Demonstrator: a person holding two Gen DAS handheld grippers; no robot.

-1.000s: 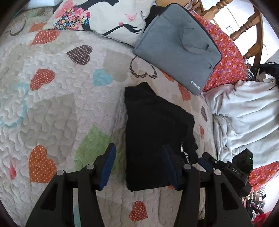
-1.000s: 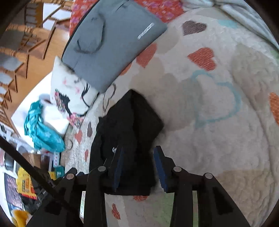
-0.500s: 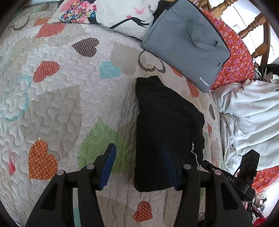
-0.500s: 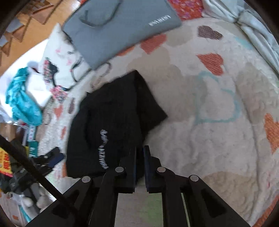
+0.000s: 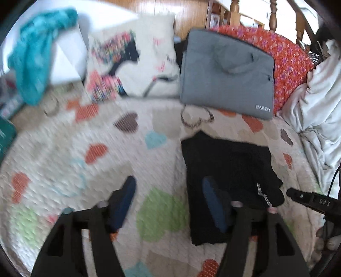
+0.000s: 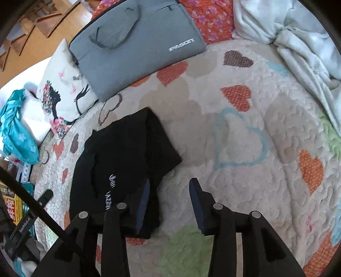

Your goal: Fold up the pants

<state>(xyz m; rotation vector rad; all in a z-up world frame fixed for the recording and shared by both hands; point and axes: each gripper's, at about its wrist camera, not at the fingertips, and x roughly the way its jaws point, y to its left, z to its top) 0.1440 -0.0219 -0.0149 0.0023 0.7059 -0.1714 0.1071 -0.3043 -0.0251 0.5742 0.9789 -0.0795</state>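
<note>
Black pants (image 6: pixel 125 162) folded into a compact rectangle, lying flat on the heart-print quilt (image 6: pixel 245 170), roughly mid-bed and a bit short of the pillow end. White lettering showing on the top layer near the closer edge. Left gripper (image 5: pixel 168 202) hovering over the quilt with jaws spread wide, just been opening further – nothing pinched, one blue pad over a green heart patch and the other over the pants' left edge, no pressing visible. Whole left view smeared by motion, so can't tell any finer contact there. Right gripper (image 6: pixel 170 204) also apart after just opening again – left pad sitting over the near right corner of the pants, right pad over bare quilt, no cloth clamped between. Grey laptop bag (image 6: pixel 136 42) up at the head edge of the bed, resting partly on an orange floral pillow (image 5: pixel 285 64) and overlapping the corner of a white cushion (image 5: pixel 136 61) with a silhouette print. Crumpled pale blanket (image 6: pixel 298 42) bunched along the right edge of the bed, well apart from the pants. Teal cloth (image 5: pixel 36 51) draped off the far left corner, beyond the cushion. Wooden headboard posts (image 5: pixel 272 19) poking up behind the floral pillow. Tip of the other gripper peeking in at the side of each view.
</note>
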